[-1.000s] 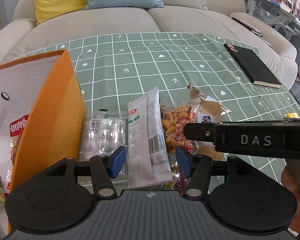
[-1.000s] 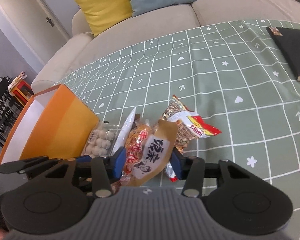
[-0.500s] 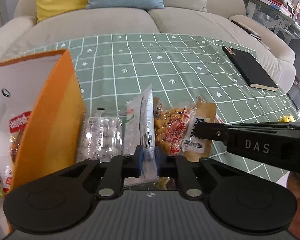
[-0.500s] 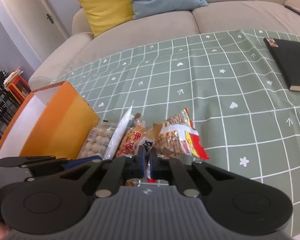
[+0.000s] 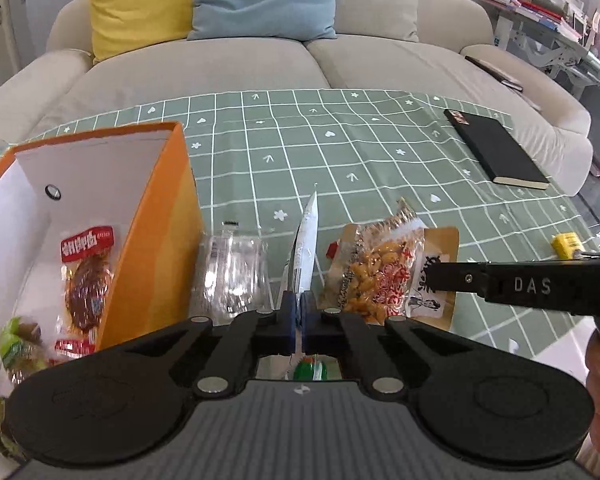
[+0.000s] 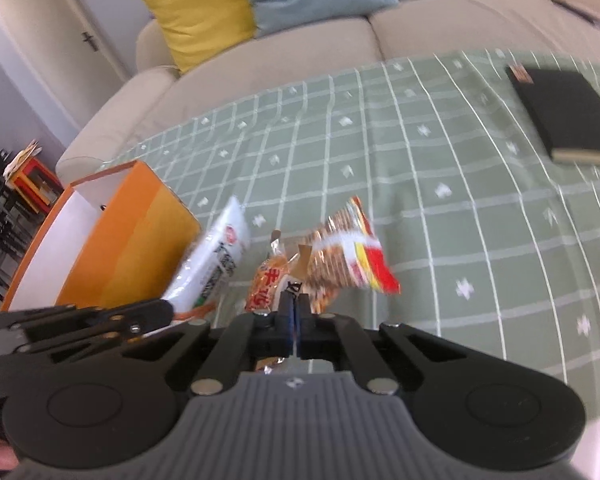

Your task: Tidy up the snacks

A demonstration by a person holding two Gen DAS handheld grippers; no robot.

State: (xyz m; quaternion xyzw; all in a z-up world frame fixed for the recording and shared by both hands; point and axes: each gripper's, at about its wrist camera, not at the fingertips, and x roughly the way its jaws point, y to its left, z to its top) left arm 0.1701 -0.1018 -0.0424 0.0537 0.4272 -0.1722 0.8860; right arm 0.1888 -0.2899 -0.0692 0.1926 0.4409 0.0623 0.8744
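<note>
Left wrist view only: the orange box (image 5: 156, 232) at left frame shows its white interior with a red meat packet (image 5: 86, 276) inside. The left tool (image 5: 299, 312) is clamped on the white packet (image 5: 306, 248), seen edge-on at centre, beside a clear pack (image 5: 232, 268) on the green checked worktop (image 5: 340, 160). Right wrist view, blurred: the same packet's printed face; the right tool (image 6: 296, 316) is clamped on what looks like the brown-labelled pouch (image 6: 288, 280), centre frame, between peanut packets.

Right tool (image 6: 297, 312) clamped on brown snack packet (image 6: 296, 276)
</note>
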